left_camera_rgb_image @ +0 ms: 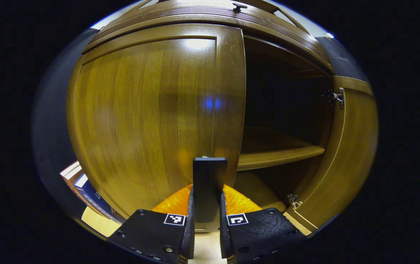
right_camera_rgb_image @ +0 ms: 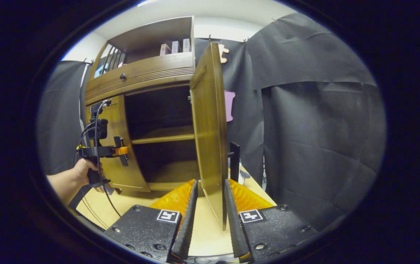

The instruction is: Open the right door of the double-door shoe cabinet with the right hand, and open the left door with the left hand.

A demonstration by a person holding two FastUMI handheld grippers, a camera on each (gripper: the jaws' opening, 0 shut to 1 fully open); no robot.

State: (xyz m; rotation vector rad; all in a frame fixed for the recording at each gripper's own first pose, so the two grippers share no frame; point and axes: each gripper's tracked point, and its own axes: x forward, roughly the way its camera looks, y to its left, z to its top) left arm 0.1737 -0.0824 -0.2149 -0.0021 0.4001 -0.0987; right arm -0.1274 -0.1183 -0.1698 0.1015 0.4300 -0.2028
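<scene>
The brown wooden shoe cabinet [right_camera_rgb_image: 140,75] stands ahead. Its right door [right_camera_rgb_image: 208,121] is swung wide open and seen edge-on; my right gripper [right_camera_rgb_image: 212,183] straddles its lower free edge, shut on it, with the door's black handle [right_camera_rgb_image: 234,161] just beyond the right finger. The left door [left_camera_rgb_image: 144,110] looks slightly ajar. My left gripper [left_camera_rgb_image: 209,189] is shut on that door's black handle [left_camera_rgb_image: 210,172]. In the right gripper view, a hand [right_camera_rgb_image: 76,176] holds the left gripper [right_camera_rgb_image: 121,151] against the left door [right_camera_rgb_image: 116,146].
Inside the open right half a wooden shelf [left_camera_rgb_image: 279,156] crosses a dark interior. A drawer with a knob [right_camera_rgb_image: 122,76] sits above the doors, with boxes [right_camera_rgb_image: 175,47] on the top shelf. Books [left_camera_rgb_image: 89,194] lie left of the cabinet. Black cloth [right_camera_rgb_image: 316,139] hangs to the right.
</scene>
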